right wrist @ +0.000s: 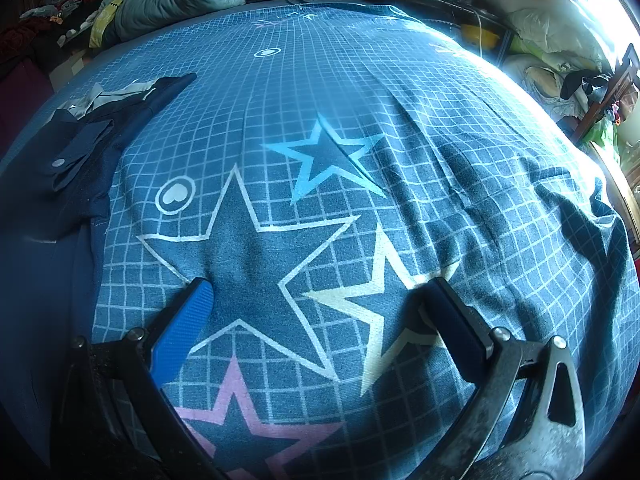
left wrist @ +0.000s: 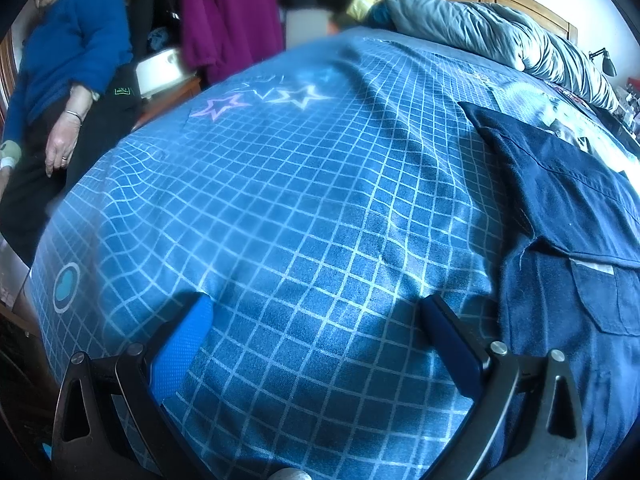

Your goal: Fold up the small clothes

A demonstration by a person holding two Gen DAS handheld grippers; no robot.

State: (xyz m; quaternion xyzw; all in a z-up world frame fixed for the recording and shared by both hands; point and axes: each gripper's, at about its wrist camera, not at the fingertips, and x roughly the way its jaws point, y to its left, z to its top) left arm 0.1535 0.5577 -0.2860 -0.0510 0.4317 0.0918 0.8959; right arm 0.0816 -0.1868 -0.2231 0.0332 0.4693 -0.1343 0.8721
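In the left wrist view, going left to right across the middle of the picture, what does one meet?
Person in a blue sweater → purple star print → white star print → dark navy garment lying on the checked bedsheet.

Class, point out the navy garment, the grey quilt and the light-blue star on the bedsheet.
navy garment (left wrist: 560, 200): left wrist view, on its flat upper panel.
grey quilt (left wrist: 480, 28): left wrist view, on its bunched middle.
light-blue star (right wrist: 324, 156): right wrist view, on its dark centre.
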